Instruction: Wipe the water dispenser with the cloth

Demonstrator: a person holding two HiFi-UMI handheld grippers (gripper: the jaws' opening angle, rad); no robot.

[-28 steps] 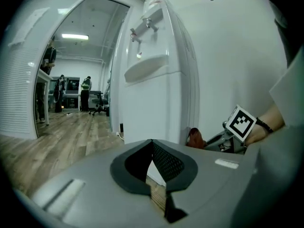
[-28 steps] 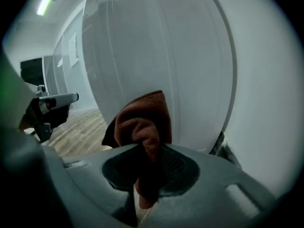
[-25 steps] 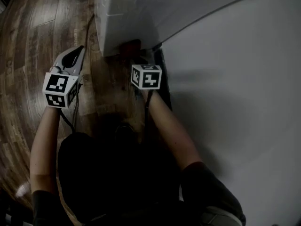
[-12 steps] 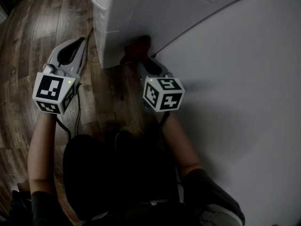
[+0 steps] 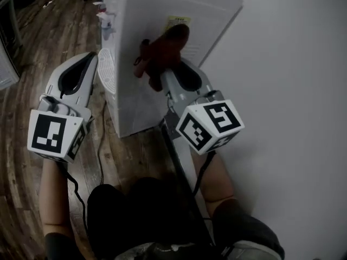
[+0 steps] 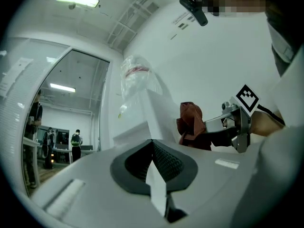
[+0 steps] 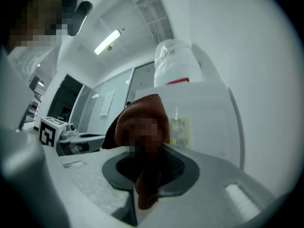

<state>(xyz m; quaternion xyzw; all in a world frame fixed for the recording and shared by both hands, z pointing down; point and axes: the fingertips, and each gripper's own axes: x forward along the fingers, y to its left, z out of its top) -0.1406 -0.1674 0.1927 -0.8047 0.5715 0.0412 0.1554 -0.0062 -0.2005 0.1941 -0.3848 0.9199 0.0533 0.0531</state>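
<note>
Two tools show in my head view. My left tool hangs closed and empty above the wooden floor, just left of the white water dispenser. My right tool clamps the dark red cloth against the dispenser's near side, beside the wall on the right.

Left gripper view: my jaws meet with nothing between them, and the cloth sits bunched against the dispenser off to the right.

Right gripper view: the cloth is pinched between my jaws, with a yellow label just beyond it.
</note>
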